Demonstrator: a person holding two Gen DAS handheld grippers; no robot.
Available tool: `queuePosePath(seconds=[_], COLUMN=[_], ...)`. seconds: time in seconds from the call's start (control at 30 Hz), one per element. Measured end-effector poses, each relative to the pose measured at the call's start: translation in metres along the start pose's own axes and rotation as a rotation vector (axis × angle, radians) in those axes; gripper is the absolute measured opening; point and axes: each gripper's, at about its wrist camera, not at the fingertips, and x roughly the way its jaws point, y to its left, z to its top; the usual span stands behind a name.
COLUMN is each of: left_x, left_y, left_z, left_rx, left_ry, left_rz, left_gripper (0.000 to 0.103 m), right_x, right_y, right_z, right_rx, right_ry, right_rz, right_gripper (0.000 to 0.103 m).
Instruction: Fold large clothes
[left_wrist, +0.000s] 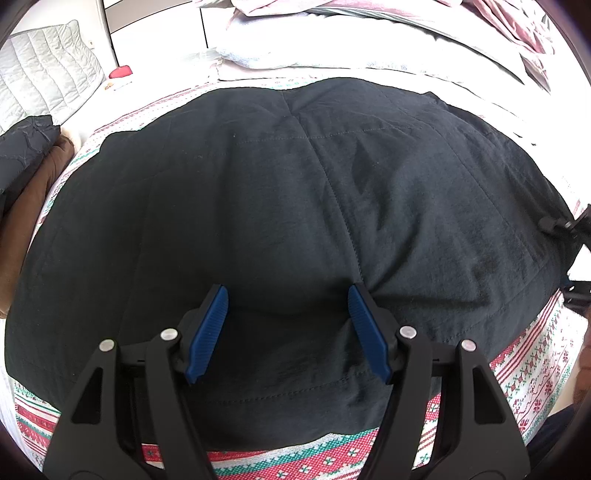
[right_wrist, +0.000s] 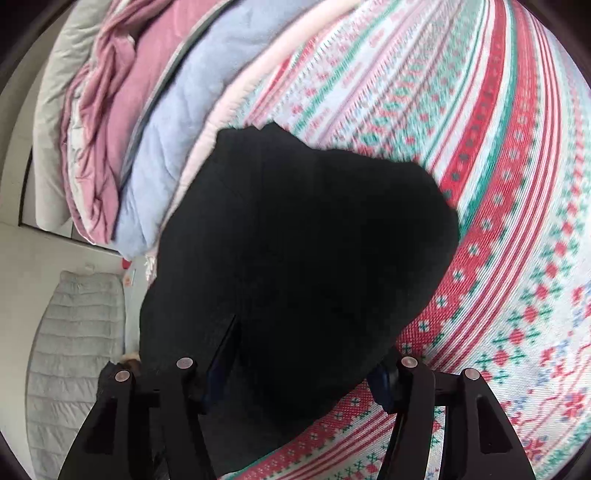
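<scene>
A large black quilted jacket (left_wrist: 288, 206) lies spread flat on a bed cover with red, green and white patterns (left_wrist: 303, 461). My left gripper (left_wrist: 288, 295) is open, its blue pads (left_wrist: 207, 332) wide apart just above the jacket's near part. In the right wrist view the black jacket (right_wrist: 303, 251) fills the middle, over the patterned cover (right_wrist: 498, 221). My right gripper (right_wrist: 306, 354) has its fingers wide apart with the dark fabric bulging between them; the fingertips are mostly hidden by it. Part of the right gripper shows at the jacket's right edge (left_wrist: 569, 229).
Folded bedding in pink, pale blue and white is piled at the far side (left_wrist: 332, 40) (right_wrist: 147, 122). A grey quilted pad (left_wrist: 44, 74) (right_wrist: 77, 350) lies beyond the bed's left. Dark and brown folded clothes (left_wrist: 33, 170) sit at the left edge.
</scene>
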Motion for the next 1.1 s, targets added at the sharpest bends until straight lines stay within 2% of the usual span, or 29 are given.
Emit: queuePosePath(seconds=[0.17, 0.2, 0.23, 0.33, 0.4, 0.73, 0.97, 1.1], left_x=[0.0, 0.0, 0.0, 0.0, 0.0, 0.0, -0.005, -0.023], left_y=[-0.001, -0.001, -0.001, -0.001, -0.001, -0.001, -0.004, 0.004], left_z=[0.0, 0.0, 0.001, 0.001, 0.001, 0.0, 0.003, 0.007], left_rx=[0.0, 0.0, 0.0, 0.0, 0.0, 0.007, 0.041, 0.054], left_ry=[0.0, 0.0, 0.0, 0.001, 0.0, 0.002, 0.01, 0.05], left_rz=[0.0, 0.0, 0.0, 0.0, 0.0, 0.0, 0.009, -0.046], left_gripper=[0.069, 0.069, 0.069, 0.069, 0.069, 0.069, 0.068, 0.068], right_x=[0.0, -0.003, -0.006, -0.017, -0.026, -0.061, -0.056, -0.057], right_y=[0.013, 0.015, 0.016, 0.026, 0.038, 0.102, 0.092, 0.086], right_z=[-0.002, -0.002, -0.002, -0.002, -0.006, -0.038, -0.03, -0.02], right_rx=[-0.042, -0.038, -0.036, -0.063, -0.112, -0.429, -0.35, -0.309], right_ry=[-0.032, -0.039, -0.048, -0.074, -0.105, -0.237, -0.207, -0.187], right_rz=[0.007, 0.018, 0.023, 0.061, 0.08, 0.117, 0.12, 0.133], right_gripper=[0.06, 0.055, 0.045, 0.03, 0.026, 0.022, 0.022, 0.022])
